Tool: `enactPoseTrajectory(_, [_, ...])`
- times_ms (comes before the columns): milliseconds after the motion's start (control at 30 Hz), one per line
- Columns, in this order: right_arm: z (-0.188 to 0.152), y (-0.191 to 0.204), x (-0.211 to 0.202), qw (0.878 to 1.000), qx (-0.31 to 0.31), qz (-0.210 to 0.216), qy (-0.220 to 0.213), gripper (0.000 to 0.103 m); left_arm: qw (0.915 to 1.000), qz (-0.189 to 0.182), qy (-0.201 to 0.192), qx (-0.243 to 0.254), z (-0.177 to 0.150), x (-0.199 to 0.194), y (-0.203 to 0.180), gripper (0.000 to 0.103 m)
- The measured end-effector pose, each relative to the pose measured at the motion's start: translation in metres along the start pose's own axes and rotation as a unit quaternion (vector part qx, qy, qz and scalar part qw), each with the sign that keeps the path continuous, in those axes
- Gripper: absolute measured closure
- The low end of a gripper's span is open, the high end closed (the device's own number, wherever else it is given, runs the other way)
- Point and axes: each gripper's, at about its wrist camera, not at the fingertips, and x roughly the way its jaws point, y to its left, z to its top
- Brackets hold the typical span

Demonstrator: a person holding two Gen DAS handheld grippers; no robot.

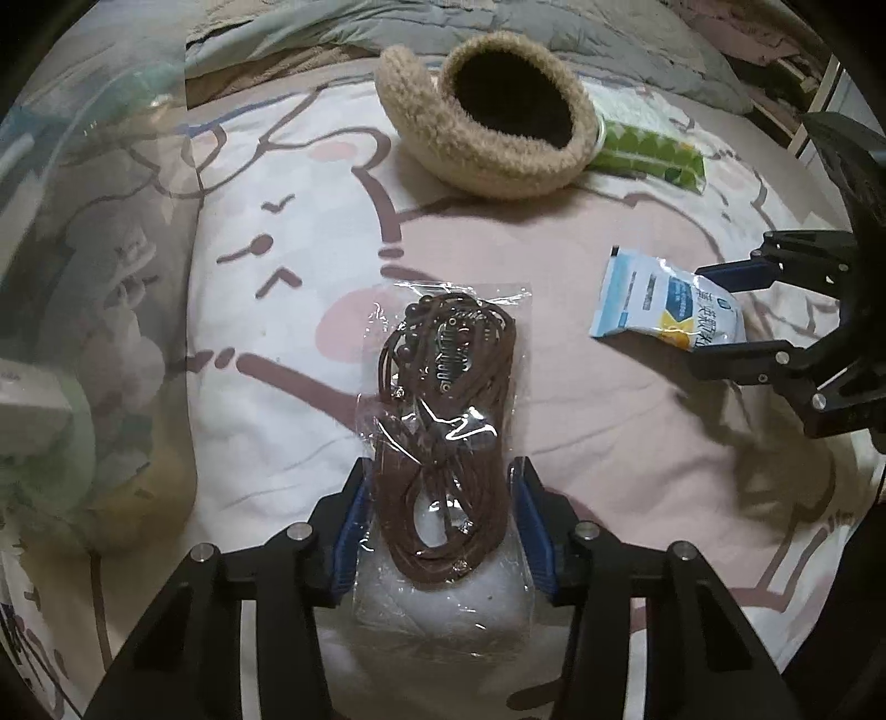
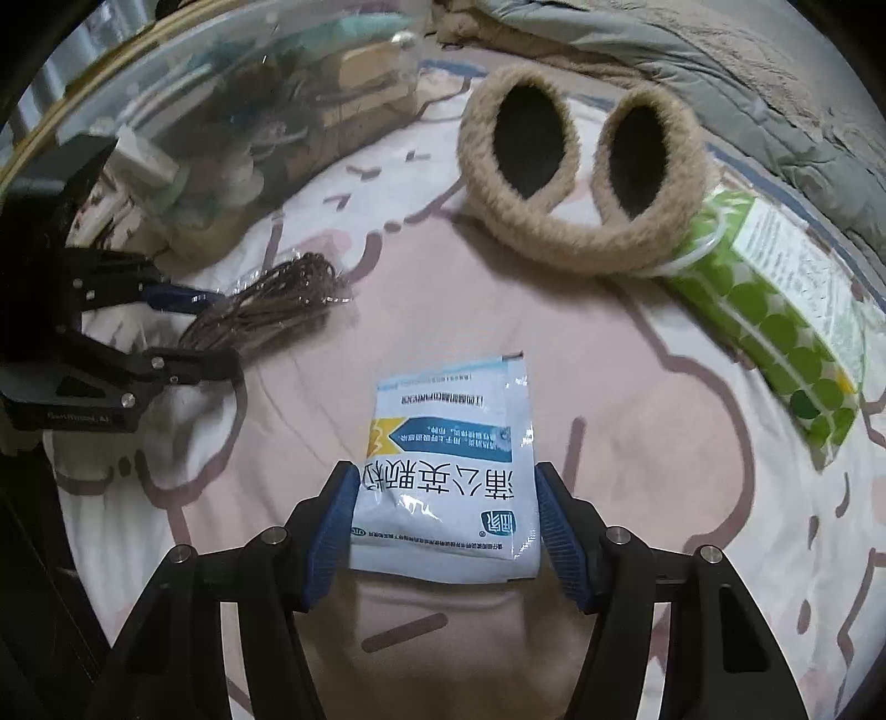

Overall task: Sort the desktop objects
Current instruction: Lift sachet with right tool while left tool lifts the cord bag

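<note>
Two tools are working over a bed sheet (image 1: 554,399) printed with pink and brown cartoon shapes; we are holding one in each hand. Our left tool (image 1: 440,531) is clenching the near end of a clear plastic bag of coiled brown cord (image 1: 443,421), its blue pads (image 1: 349,531) pressing against both long sides of the bag; the bag is lying flat on the sheet and stretching away from us. Our right tool (image 2: 443,526) is straddling the near end of a white and blue sachet (image 2: 451,471) printed with Chinese characters; the pads (image 2: 329,526) are sitting at its two edges, but we cannot tell whether they are squeezing it or merely flanking it; the sachet is lying flat on the sheet, well to the right of the cord bag. Beyond both, a pair of fuzzy tan earmuffs (image 2: 587,160) with dark insides is resting on the sheet; a green dotted packet (image 2: 775,310) is lying just beside them, its end tucked under their right side. A transparent container (image 2: 221,122) holding assorted items is sitting off to the left; a rumpled grey quilt (image 1: 554,27) is lying along the far edge.
</note>
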Motion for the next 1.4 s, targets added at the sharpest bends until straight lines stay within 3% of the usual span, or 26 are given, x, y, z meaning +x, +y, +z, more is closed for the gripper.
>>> enactPoseTrajectory(300, [0.009, -0.012, -0.032, 0.999, 0.019, -0.017, -0.039, 0.039, 0.9978, -0.011, -0.065, 0.010, 0.028, -0.041, -0.012, 0.054])
enactPoseTrajectory(400, [0.015, -0.013, -0.047, 0.998, 0.019, -0.022, -0.058, 0.051, 0.9955, -0.018, -0.093, 0.011, 0.040, -0.059, -0.017, 0.054])
enactPoseTrajectory(633, [0.024, -0.017, -0.071, 0.995, 0.029, -0.029, -0.091, 0.051, 0.9897, -0.027, -0.141, 0.010, 0.060, -0.087, -0.020, 0.054])
enactPoseTrajectory(733, [0.022, -0.024, -0.062, 0.997, 0.044, -0.013, -0.066, 0.050, 0.9895, -0.027, -0.141, 0.010, 0.060, -0.086, -0.021, 0.054])
enactPoseTrajectory(767, [0.022, -0.026, -0.054, 0.998, 0.048, -0.007, -0.051, 0.045, 0.9899, -0.026, -0.139, 0.012, 0.060, -0.085, -0.021, 0.054])
enactPoseTrajectory(833, [0.013, -0.026, -0.042, 0.998, 0.044, -0.007, -0.032, 0.027, 0.9905, -0.023, -0.135, 0.016, 0.057, -0.081, -0.023, 0.055])
enactPoseTrajectory(900, [0.005, -0.023, -0.029, 0.999, 0.021, -0.016, -0.017, 0.024, 0.9913, -0.021, -0.128, 0.021, 0.055, -0.079, -0.023, 0.054])
enactPoseTrajectory(1100, [-0.010, -0.023, 0.010, 0.998, -0.015, -0.039, 0.046, 0.024, 0.9924, -0.017, -0.118, 0.032, 0.049, -0.073, -0.023, 0.054])
enactPoseTrajectory(1233, [-0.014, -0.026, 0.022, 0.998, -0.013, -0.029, 0.058, 0.024, 0.9926, -0.017, -0.116, 0.031, 0.048, -0.072, -0.020, 0.054])
enactPoseTrajectory(1267, [-0.014, -0.026, 0.022, 0.998, -0.017, -0.030, 0.056, 0.026, 0.9925, -0.017, -0.117, 0.031, 0.049, -0.072, -0.019, 0.054])
enactPoseTrajectory(1300, [-0.013, -0.024, 0.021, 0.998, -0.023, -0.029, 0.052, 0.041, 0.9924, -0.016, -0.118, 0.031, 0.050, -0.073, -0.018, 0.054])
enactPoseTrajectory(1400, [-0.010, -0.020, 0.016, 0.998, -0.030, -0.034, 0.038, 0.048, 0.9921, -0.014, -0.122, 0.027, 0.051, -0.075, -0.018, 0.054])
